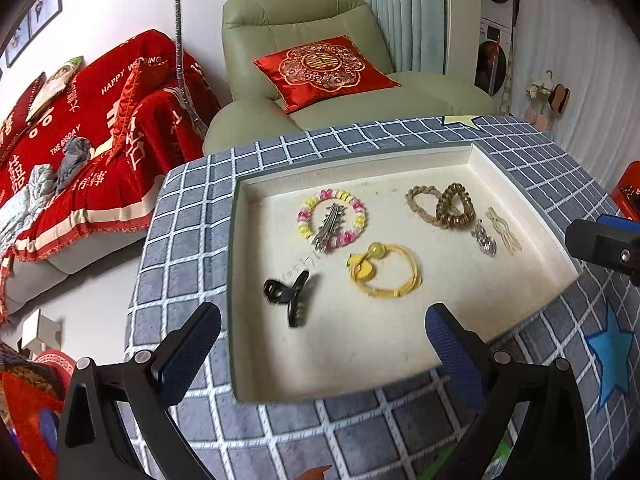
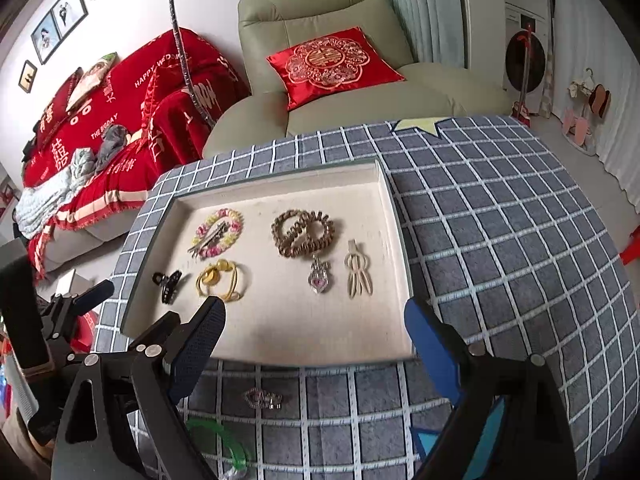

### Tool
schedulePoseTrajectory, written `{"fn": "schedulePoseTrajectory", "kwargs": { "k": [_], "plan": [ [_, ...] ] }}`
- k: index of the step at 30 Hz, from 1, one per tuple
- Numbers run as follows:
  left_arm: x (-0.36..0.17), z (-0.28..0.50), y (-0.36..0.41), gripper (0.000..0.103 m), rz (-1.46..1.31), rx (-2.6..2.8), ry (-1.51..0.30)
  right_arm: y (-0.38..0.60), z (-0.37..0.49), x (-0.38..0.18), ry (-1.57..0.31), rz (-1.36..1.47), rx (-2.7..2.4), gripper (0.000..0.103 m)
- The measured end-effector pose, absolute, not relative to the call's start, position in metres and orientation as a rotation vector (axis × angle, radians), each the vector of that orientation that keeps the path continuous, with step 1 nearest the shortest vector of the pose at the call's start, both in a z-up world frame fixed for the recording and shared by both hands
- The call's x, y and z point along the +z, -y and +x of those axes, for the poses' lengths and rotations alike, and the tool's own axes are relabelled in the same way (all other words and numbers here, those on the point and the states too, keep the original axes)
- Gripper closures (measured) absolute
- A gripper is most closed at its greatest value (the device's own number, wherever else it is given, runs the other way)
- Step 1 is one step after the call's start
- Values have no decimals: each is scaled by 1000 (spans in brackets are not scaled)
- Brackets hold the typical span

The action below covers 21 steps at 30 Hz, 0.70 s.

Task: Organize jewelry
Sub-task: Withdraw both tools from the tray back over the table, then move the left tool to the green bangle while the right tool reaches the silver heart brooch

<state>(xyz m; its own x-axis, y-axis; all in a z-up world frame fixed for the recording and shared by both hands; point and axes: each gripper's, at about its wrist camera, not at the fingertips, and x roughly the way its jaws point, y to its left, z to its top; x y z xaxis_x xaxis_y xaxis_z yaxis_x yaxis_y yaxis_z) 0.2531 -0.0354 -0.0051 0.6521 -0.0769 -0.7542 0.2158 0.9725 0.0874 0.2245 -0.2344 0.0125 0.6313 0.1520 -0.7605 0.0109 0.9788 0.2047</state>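
Jewelry lies mostly inside a cream tray set on the grid-patterned bench. On the tray's left side sit a beaded bracelet with a metal hair clip laid across it, a black claw clip and a yellow hair tie. On its right side sit a braided band overlapping a spiral coil tie, a silver pendant and a cream hair clip.

One small pink sparkly clip lies outside the tray, on the bench just beside its near edge; a green translucent piece lies nearer the camera, its kind unclear.

Left gripper hangs over the tray's near left corner, jaws spread, holding nothing. Right gripper hangs over the tray's near edge, jaws likewise spread and empty.

Assessment: sorting appears well advanced, with the stray pieces outstanding. The step in hand looks like collecting the pink clip. The next move calls for the right gripper to dip towards the bench, straddle the clip and pinch it across its narrow width, as it lies flat on fabric and may slip.
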Motion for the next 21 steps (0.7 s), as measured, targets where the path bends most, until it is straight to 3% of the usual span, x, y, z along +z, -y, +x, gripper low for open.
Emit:
{"fn": "schedulePoseTrajectory", "kwargs": {
  "k": [21],
  "plan": [
    [-8,177,19,0,155,-263,-896,237,179,-2,-967,242,138,10]
  ]
}}
